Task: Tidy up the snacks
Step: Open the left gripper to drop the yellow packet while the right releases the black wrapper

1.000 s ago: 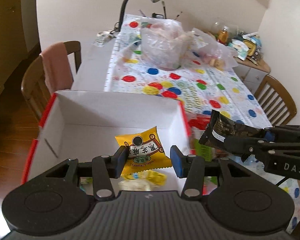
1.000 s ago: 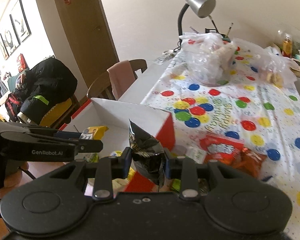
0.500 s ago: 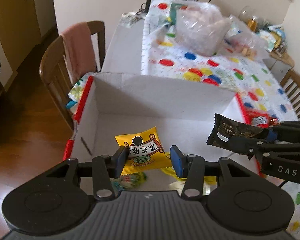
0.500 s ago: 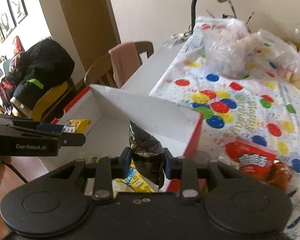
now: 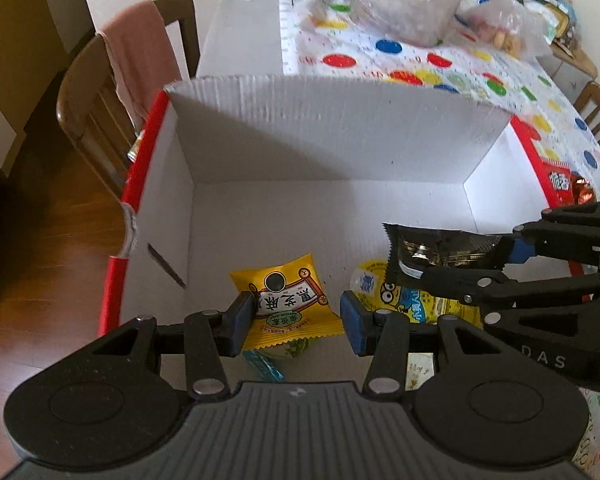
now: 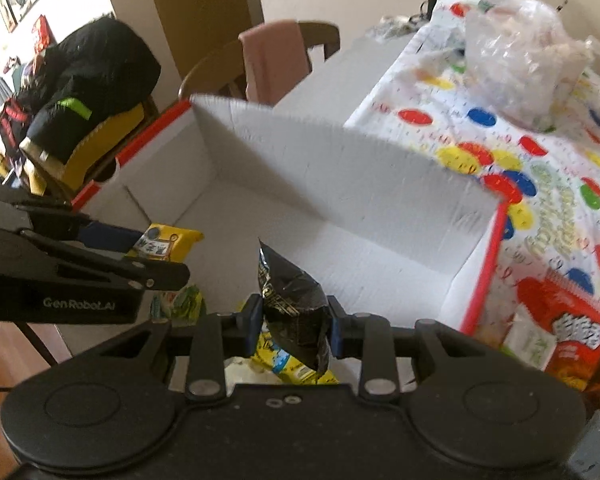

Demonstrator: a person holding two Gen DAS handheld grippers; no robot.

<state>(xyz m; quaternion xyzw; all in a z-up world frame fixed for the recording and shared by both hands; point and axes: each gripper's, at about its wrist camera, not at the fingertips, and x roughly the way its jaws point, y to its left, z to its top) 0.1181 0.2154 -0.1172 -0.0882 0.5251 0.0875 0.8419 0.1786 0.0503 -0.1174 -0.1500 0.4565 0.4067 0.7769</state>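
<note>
A white cardboard box (image 5: 340, 140) with red outer edges stands open below both grippers. My left gripper (image 5: 296, 316) is shut on a yellow snack packet (image 5: 288, 300) and hangs over the box's near left part. Over the box's right side, my right gripper (image 6: 292, 320) is shut on a black foil snack packet (image 6: 292, 300). In the left wrist view the right gripper (image 5: 472, 262) reaches in from the right with the black packet (image 5: 432, 246). In the right wrist view the left gripper (image 6: 152, 254) enters from the left with the yellow packet (image 6: 168, 240). The box wall (image 6: 340, 168) shows there too.
On the box floor lie a yellow cartoon packet (image 5: 416, 300) and a green packet (image 6: 180, 300). Red snack packs (image 6: 568, 328) lie on the dotted tablecloth (image 6: 540, 184) right of the box. Plastic bags (image 5: 404, 0) are farther back. A chair with a pink cloth (image 5: 140, 52) stands left.
Both grippers have come down and forward over the box, each still holding its packet. The box interior now fills most of both views.
</note>
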